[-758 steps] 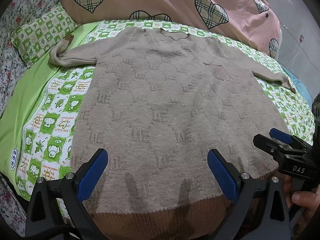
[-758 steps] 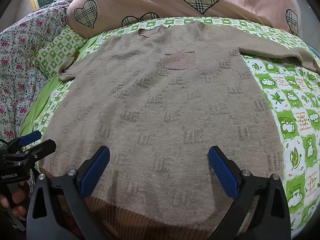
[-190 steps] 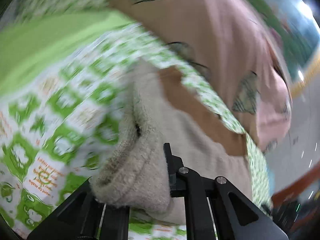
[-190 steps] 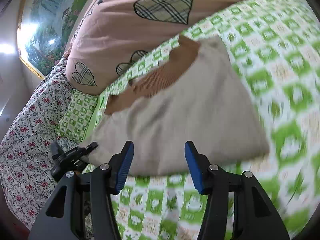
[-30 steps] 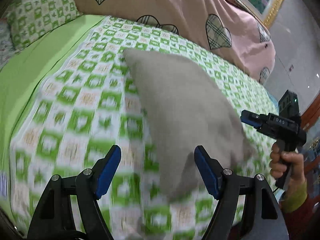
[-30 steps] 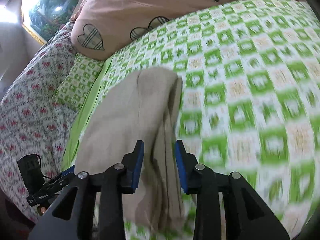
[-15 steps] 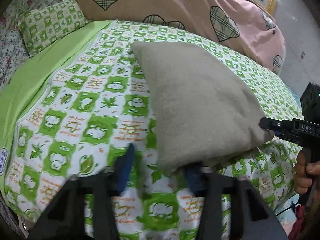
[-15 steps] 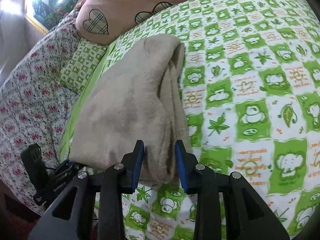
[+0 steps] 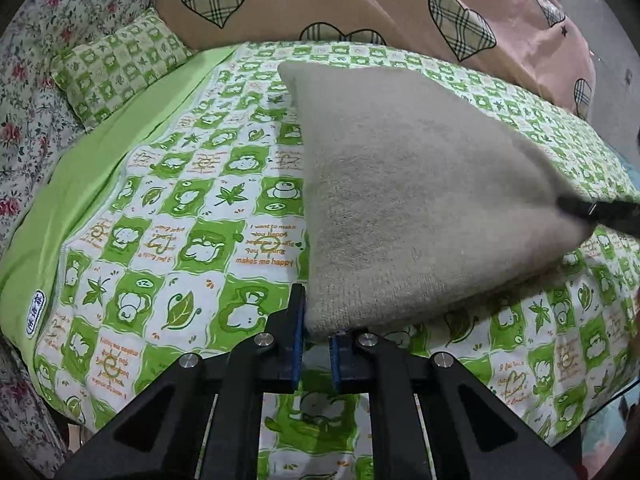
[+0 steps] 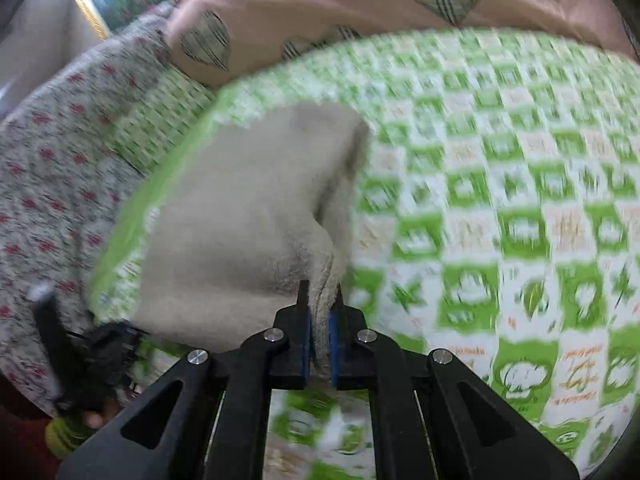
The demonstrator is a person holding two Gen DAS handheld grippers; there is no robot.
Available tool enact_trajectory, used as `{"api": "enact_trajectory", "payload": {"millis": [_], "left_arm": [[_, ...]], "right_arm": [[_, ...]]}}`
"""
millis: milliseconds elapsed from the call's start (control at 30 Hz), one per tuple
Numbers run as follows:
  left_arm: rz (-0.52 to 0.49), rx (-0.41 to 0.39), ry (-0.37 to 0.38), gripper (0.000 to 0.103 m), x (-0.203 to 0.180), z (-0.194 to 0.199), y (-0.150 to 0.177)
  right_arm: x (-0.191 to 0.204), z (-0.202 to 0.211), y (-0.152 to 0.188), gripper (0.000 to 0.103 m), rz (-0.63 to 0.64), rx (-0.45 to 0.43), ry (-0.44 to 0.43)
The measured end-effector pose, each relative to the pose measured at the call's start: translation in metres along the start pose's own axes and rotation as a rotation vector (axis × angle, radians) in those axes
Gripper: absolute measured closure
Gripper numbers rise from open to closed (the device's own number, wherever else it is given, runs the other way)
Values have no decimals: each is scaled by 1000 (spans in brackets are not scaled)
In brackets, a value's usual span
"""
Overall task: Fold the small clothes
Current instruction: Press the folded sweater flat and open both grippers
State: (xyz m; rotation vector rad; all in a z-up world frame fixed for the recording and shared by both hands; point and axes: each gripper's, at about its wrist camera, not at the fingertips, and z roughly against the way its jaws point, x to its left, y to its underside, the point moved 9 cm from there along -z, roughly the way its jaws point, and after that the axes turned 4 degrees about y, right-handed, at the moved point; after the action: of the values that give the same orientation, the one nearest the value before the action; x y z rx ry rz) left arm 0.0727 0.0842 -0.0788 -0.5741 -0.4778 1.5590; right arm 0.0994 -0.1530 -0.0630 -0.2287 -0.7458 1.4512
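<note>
The green-and-white checked bedsheet [image 9: 192,216] carries orange print. Just ahead of the left gripper's jaws and slightly to their left, one white square reads "makes me happy", with "I want to make" above it; the lines between appear upside down and cannot be made out. Far left of the jaws, a small oval label [image 9: 35,314] bears blue characters, too small to read. In the right wrist view, the sheet's orange lettering is blurred, probably the same print.

Green-checked bedspread [image 9: 192,200], pink heart quilt [image 9: 340,4]
</note>
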Motion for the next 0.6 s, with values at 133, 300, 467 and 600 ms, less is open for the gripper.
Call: {"api": "enact_trajectory", "payload": {"millis": [133,300,467,600], "left_arm": [[33,30,42,94,5,-6,2],[53,44,62,93,8,-10,1],[54,60,131,85,9,-3,2],[39,52,202,84,14,22,6]], "right_arm": [[-14,-20,15,95,-28,48,23],[-11,-25,15,92,-14,64,50],[-14,-19,18,81,-54,65,28],[-18,4,15,80,-75,42,33]]}}
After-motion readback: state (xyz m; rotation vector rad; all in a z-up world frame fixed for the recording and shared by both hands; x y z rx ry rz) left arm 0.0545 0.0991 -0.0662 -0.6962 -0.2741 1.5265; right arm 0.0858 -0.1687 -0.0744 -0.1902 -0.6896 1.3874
